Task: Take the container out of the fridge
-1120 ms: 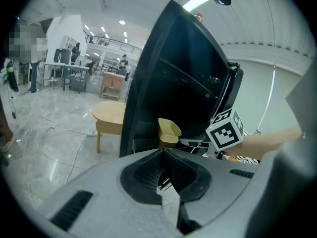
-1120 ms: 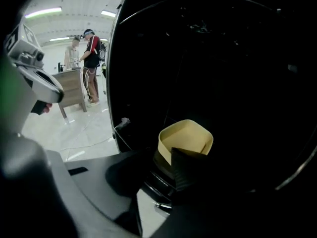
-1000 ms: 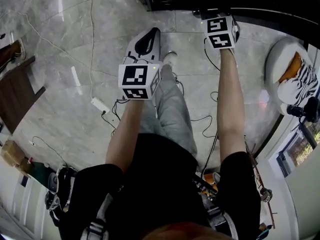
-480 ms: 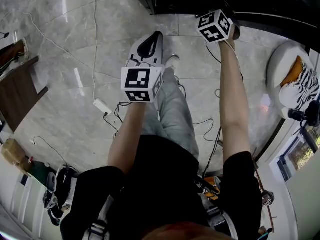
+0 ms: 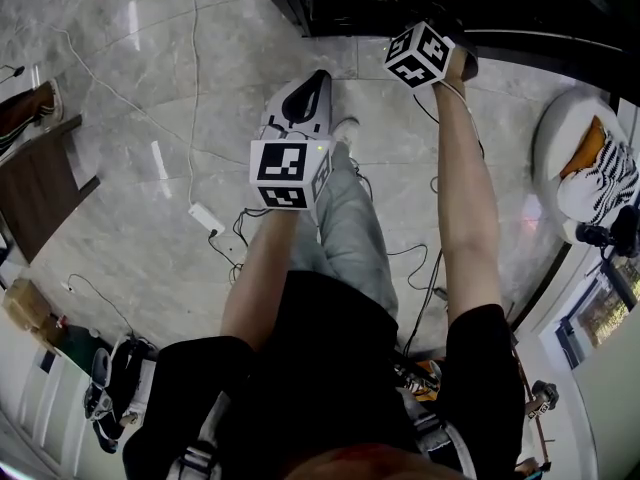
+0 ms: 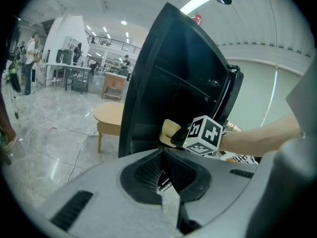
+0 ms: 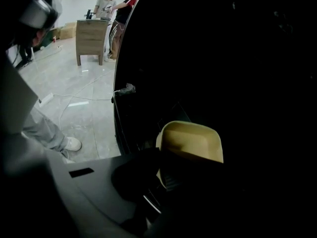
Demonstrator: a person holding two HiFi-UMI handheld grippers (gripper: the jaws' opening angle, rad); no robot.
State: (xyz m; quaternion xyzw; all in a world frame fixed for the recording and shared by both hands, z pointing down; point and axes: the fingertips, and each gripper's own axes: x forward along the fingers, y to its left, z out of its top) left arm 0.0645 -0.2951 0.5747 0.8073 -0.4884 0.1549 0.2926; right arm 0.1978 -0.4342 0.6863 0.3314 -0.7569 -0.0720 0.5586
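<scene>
A shallow beige container (image 7: 192,141) sits inside the dark, open black fridge (image 6: 178,73). From the left gripper view the container (image 6: 170,131) shows at the fridge opening, just beside my right gripper's marker cube (image 6: 205,134). My right gripper (image 7: 171,170) reaches into the fridge, and the container's near rim lies between its jaws. One ribbed pad shows against the rim, while the other jaw is lost in the dark. My left gripper (image 5: 305,90) hangs shut and empty above the floor, short of the fridge (image 5: 350,3).
The floor is grey marble with a white power strip (image 5: 205,213) and loose cables. A white round cushion (image 5: 575,138) lies right of the fridge. Brown wooden furniture (image 5: 40,183) stands at the left, and a low wooden table (image 6: 111,115) left of the fridge. People stand far off.
My right gripper has pushed further into the fridge and its cube has rolled. The left gripper has drifted slightly forward and stayed shut.
</scene>
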